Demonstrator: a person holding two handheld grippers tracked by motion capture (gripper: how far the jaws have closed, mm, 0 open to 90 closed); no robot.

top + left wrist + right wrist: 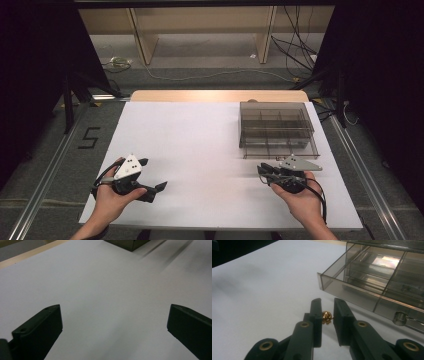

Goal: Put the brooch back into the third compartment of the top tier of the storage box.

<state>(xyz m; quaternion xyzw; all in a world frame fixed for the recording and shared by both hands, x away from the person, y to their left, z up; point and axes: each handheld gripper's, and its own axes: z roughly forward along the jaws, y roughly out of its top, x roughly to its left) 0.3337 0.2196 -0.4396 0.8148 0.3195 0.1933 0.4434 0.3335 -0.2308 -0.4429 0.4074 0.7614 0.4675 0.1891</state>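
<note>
Closest to me in the right gripper view, the right gripper (327, 316) has its fingers (317, 315) drawn nearly together on a small gold bead (327, 317), which sits pinched between the two pads near their tips, clear of the white sheet below. I read that as a firm hold: both pads touch the bead. Just beyond the fingertips stands the smoky clear organiser box (372, 277), its drawer pulled partly out towards me, divided into compartments, with a round silver knob (399, 318) on its front.

From the high view, my right gripper (264, 170) sits near the worktop's (200, 140) front right corner, just in front of the box (275, 127), which occupies the far right part of the white surface. The right hand (300, 197) wraps it from behind.

My left gripper (152, 175) rests near the front left corner, well apart from the box and from the bead. Its fingers (40, 327) stand wide open, with bare white worktop between them and nothing in their hold. The left hand (112, 195) grips its body from below.
</note>
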